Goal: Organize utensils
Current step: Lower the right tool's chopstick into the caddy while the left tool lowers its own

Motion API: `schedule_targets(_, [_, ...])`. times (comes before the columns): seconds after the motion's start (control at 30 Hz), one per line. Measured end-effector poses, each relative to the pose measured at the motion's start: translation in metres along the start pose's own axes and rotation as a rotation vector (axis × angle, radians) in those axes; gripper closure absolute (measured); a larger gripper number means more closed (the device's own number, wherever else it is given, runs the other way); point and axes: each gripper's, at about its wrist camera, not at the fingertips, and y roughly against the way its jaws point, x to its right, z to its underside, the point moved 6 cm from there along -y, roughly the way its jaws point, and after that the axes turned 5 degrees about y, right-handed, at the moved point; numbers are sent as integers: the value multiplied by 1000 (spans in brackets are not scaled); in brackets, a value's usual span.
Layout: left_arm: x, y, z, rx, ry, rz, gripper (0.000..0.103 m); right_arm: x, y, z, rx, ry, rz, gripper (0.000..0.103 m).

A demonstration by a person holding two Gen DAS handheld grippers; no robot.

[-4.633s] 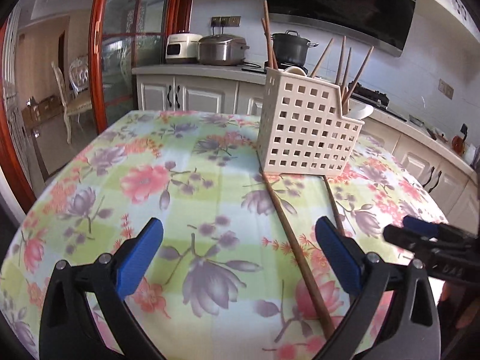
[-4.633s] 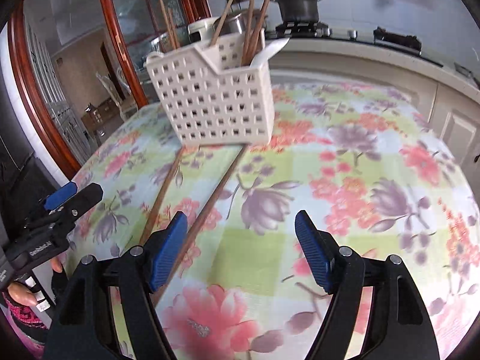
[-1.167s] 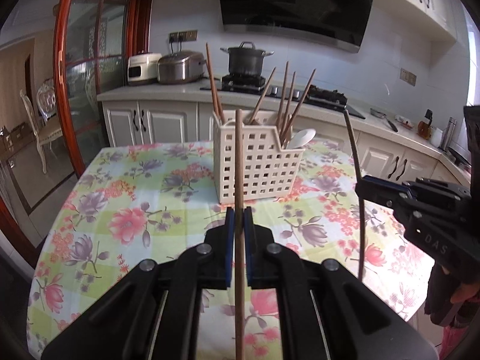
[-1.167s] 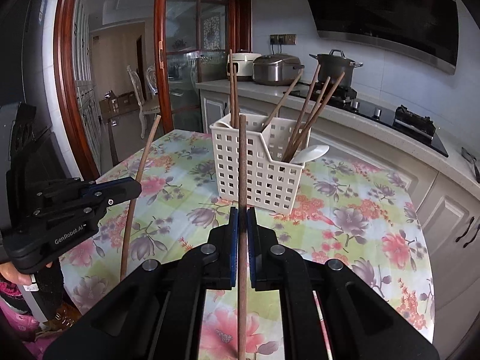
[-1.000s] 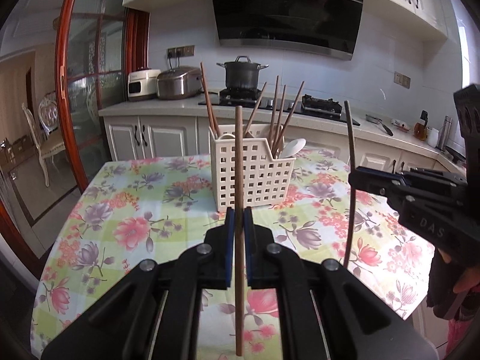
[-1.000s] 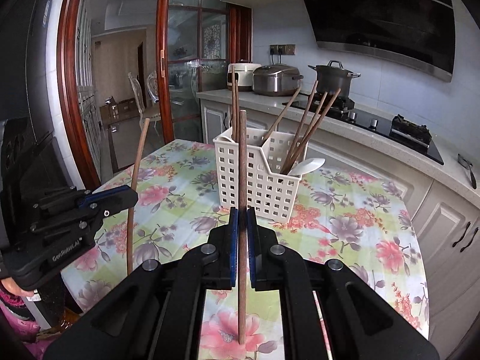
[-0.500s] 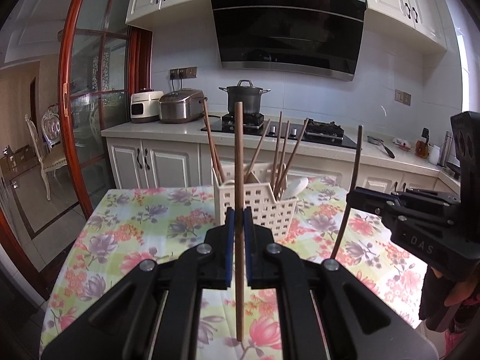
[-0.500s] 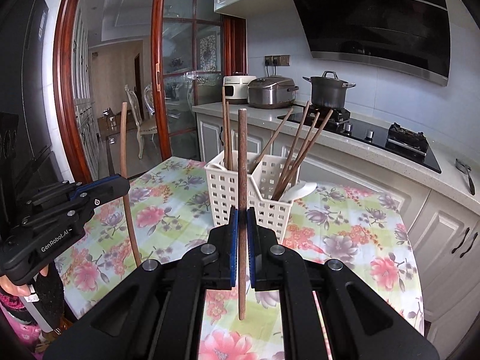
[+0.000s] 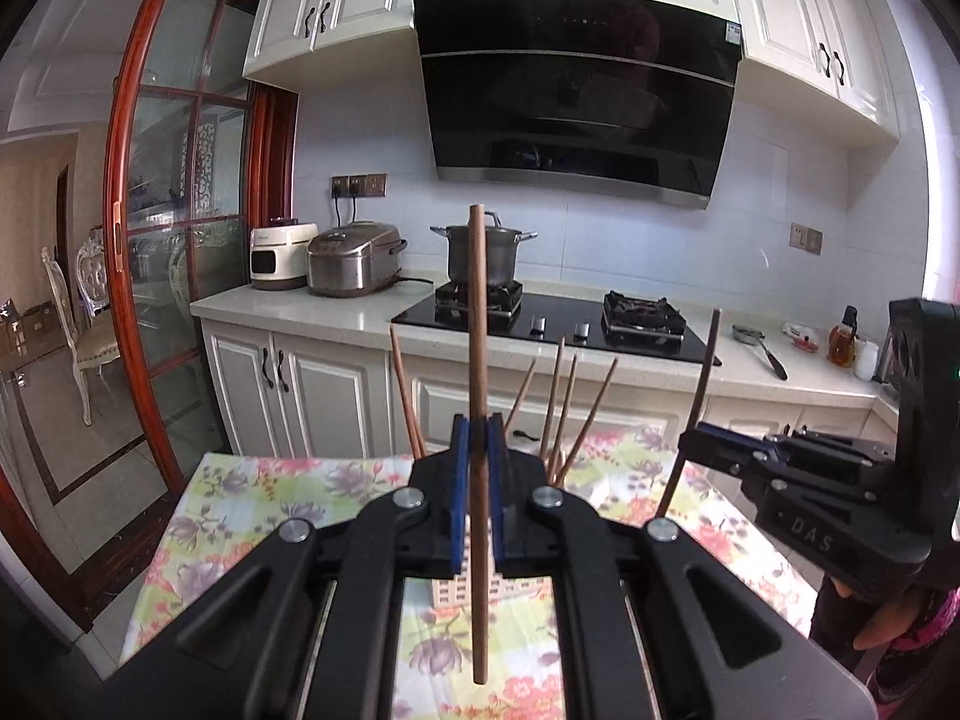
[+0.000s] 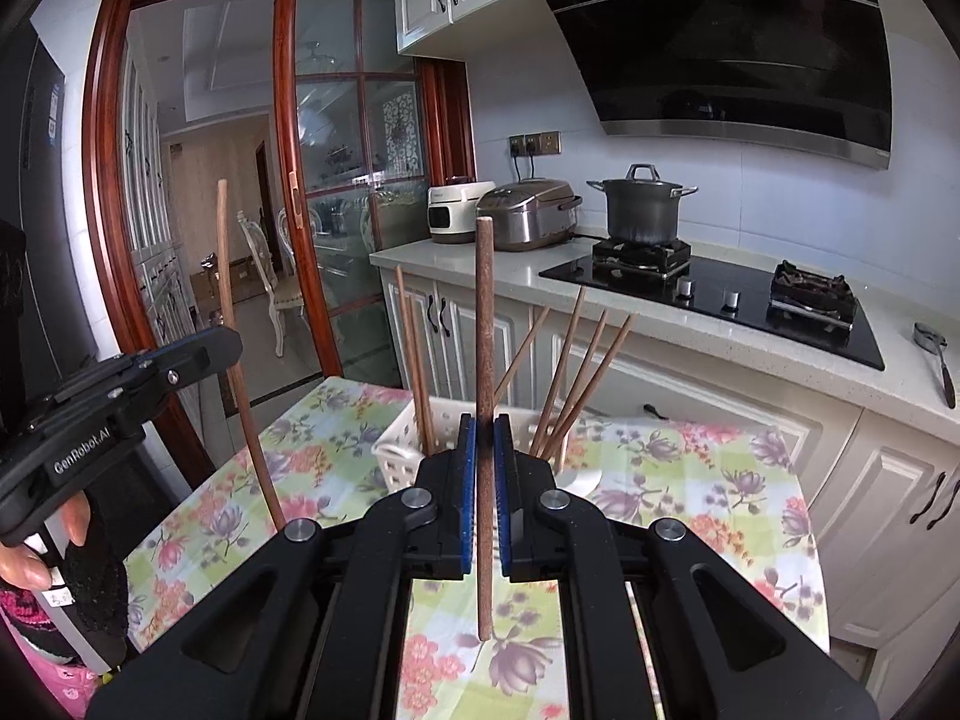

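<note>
Holding one wooden chopstick apiece, both claws are pressed fully together on their loads; the left gripper (image 9: 478,450) clamps the left chopstick (image 9: 477,324) about midway along its length, upright, with its lower tip hanging free above the cloth; the right gripper (image 10: 485,450) pinches the right chopstick (image 10: 483,324) the same way, also near vertical.

Going from left to right, the risks as I judge them: the left stick is long above and below the pads, so any tilt of the wrist swings the low tip wide, and it could strike the rim of the white basket (image 10: 402,456) instead of dropping inside; the basket looks light and perforated, so a sideways knock might tip or shove it; chopsticks already in the basket (image 10: 564,372) lean at several angles and fan outward, so a descending stick could catch on them and jam or lever one out; the two grippers work close beside each other, so the right stick could clash with the left one if both go for the basket at once; a narrow round stick held only by flat pads may also pivot or slip on release.

Beneath lies the table (image 9: 252,498) under a floral cloth, soft and possibly slippery; behind it, white cabinets, a counter with a rice cooker (image 9: 354,261), a pot (image 9: 485,252) on the hob, and a dark range hood (image 9: 576,96); a red-framed glass door (image 9: 174,252) stands at the left.
</note>
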Motion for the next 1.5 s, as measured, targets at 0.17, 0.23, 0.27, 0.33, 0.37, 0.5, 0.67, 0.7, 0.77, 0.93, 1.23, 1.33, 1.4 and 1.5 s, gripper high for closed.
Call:
schedule_targets(0.17, [6, -11, -27, 24, -19, -14, 97, 8, -4, -25, 22, -4, 9, 96])
schedule_targets(0.23, [6, -18, -39, 32, -18, -20, 97, 10, -7, -34, 27, 0, 17, 96])
schedule_targets(0.27, [6, -21, -44, 36, -16, -22, 97, 11, -9, -39, 28, 3, 21, 96])
schedule_targets(0.33, [5, -27, -53, 43, -7, -25, 97, 13, -15, -47, 30, 5, 27, 96])
schedule_targets(0.37, [4, -30, -59, 48, -1, -26, 97, 14, -17, -50, 31, 8, 30, 96])
schedule_targets(0.5, [5, -43, -77, 68, 8, -34, 97, 17, -29, -63, 36, 4, 36, 96])
schedule_targets(0.67, [4, -65, -89, 98, 19, -60, 97, 26, -47, -71, 59, -26, 20, 96])
schedule_targets(0.7, [3, -71, -89, 99, 23, -67, 97, 28, -52, -70, 58, -31, 22, 96])
schedule_targets(0.77, [-1, -87, -86, 88, 45, -72, 97, 31, -62, -70, 55, -40, 17, 96])
schedule_targets(0.93, [-11, -120, -68, 43, 82, -78, 97, 35, -88, -65, 33, -57, -2, 96])
schedule_targets(1.23, [-26, -154, -21, -71, 115, -54, 97, 37, -135, -30, -91, -96, -59, 96])
schedule_targets(1.33, [-30, -163, -6, -107, 112, -55, 97, 35, -148, -19, -136, -101, -74, 94])
schedule_targets(1.4, [-33, -164, 0, -113, 111, -62, 96, 34, -149, -14, -144, -94, -64, 90])
schedule_targets(1.5, [-42, -162, 1, -113, 119, -70, 94, 33, -146, -13, -140, -86, -61, 84])
